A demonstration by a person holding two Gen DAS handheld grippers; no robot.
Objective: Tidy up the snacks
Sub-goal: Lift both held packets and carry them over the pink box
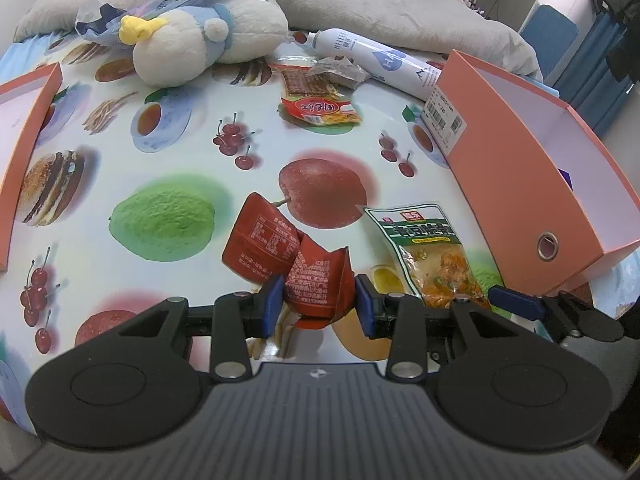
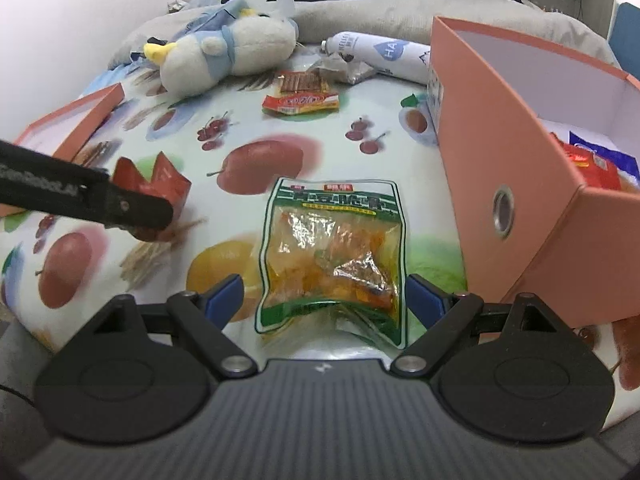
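Note:
My left gripper (image 1: 319,307) is shut on a red snack packet (image 1: 316,280) low over the fruit-print tablecloth; a second red packet (image 1: 260,246) lies just left of it. The same red packet (image 2: 160,184) shows behind the left gripper's finger in the right wrist view. My right gripper (image 2: 322,300) is open, its fingers on either side of a green-edged clear snack bag (image 2: 332,256) lying flat. That bag (image 1: 428,252) lies to the right in the left wrist view. A red-and-yellow snack packet (image 1: 316,100) lies farther back.
An open pink box (image 2: 520,160) stands at the right with snacks inside (image 2: 592,164). A pink lid (image 1: 24,140) lies at the left. A plush duck (image 1: 200,44), a white tube (image 1: 376,60) and grey pillows lie at the back.

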